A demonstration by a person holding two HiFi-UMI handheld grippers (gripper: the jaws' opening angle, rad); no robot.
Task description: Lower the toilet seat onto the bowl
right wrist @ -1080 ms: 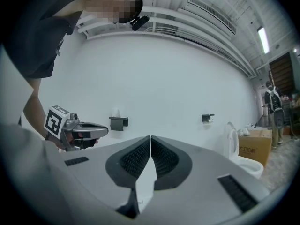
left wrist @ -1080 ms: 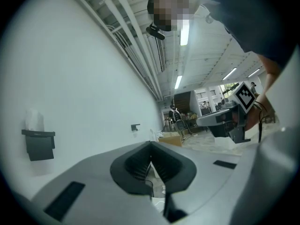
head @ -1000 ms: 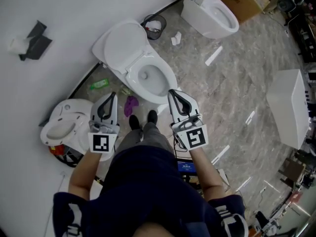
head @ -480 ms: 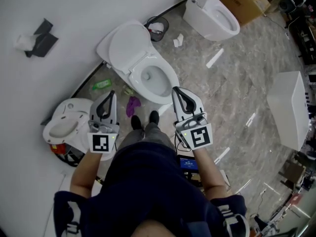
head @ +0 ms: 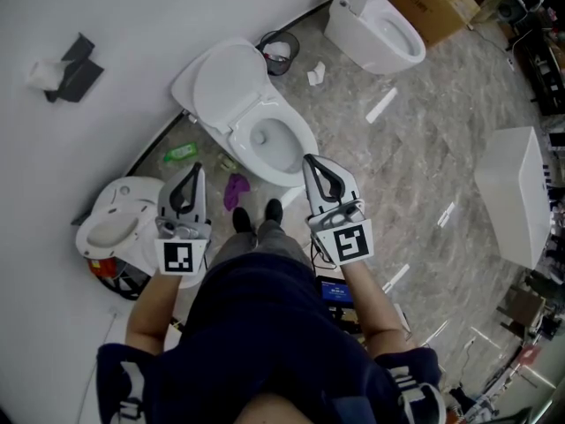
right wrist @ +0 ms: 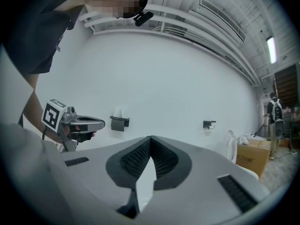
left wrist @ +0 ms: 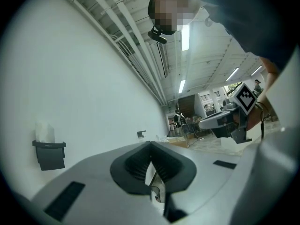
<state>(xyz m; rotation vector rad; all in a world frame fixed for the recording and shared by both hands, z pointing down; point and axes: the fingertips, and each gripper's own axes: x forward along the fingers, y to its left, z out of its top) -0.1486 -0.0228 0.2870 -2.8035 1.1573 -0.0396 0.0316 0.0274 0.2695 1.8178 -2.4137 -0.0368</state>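
Both left tool (head: pixel 196 169) and right tool (head: pixel 307 160) tip-to-tip (empty); toilet seat (head: pixel 226 83) upright, lengthwise up wall (head: pixel 106 16).

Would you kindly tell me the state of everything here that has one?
left gripper: shut, empty.
right gripper: shut, empty.
near toilet's cover: raised, leaning back against the wall.
near toilet's bowl: uncovered.
far toilet: cover raised, bowl open.
waste bin: open-topped, some white litter inside.
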